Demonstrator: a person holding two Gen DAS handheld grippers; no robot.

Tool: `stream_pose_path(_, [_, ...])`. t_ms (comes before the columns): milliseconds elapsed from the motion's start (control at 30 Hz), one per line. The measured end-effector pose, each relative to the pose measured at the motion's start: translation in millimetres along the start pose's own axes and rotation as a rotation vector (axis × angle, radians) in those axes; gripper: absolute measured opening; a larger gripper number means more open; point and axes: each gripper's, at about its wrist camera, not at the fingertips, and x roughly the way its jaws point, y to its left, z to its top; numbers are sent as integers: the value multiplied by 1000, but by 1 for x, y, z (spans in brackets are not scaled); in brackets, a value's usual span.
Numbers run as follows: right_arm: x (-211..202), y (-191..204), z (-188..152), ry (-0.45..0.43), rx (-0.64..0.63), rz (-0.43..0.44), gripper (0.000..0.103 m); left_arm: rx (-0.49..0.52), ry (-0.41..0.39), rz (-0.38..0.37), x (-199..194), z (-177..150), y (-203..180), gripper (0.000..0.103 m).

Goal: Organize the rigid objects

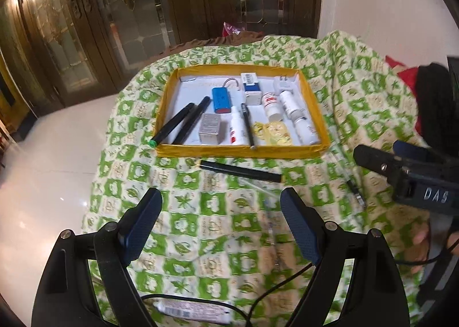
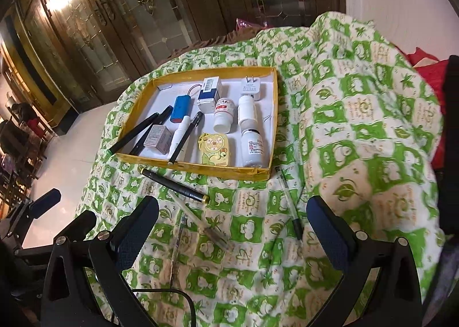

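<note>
Yellow-rimmed tray (image 2: 198, 167) on green-patterned cloth (image 2: 358, 114) holding bottles, boxes, markers, black pen (image 2: 175, 185) on cloth just outside tray's near rim, clear pens nearby, left gripper (image 1: 221, 226) wide and empty, right gripper (image 2: 232, 238) wide and empty, both short of tray.

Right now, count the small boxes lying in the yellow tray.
2. The blue-and-white box at the far edge, beside the charger; the grey box near the front edge, beside the black markers. None looks hidden.

White tube (image 1: 195, 311) label, perhaps printed, blurred and cable-crossed.
</note>
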Motion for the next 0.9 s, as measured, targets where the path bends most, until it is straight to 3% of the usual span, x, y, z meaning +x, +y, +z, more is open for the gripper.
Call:
stream_pose_path(167, [-23,8,0,-37,-13,-21,101,-5,-33,18,-12,13,1,85])
stream_pose_path(300, [-38,17,-3,-46,-12,-57,101,-40,-33,-24,-16,23,9,85])
stream_pose_path(400, [-46,25,-7,-43,-18,-72,101,-42,-39,-15,-20,25,10,85])
stream_pose_path(900, [-57,27,-14,-46,14,-96,101,-46,-40,-15,-23,26,13,85])
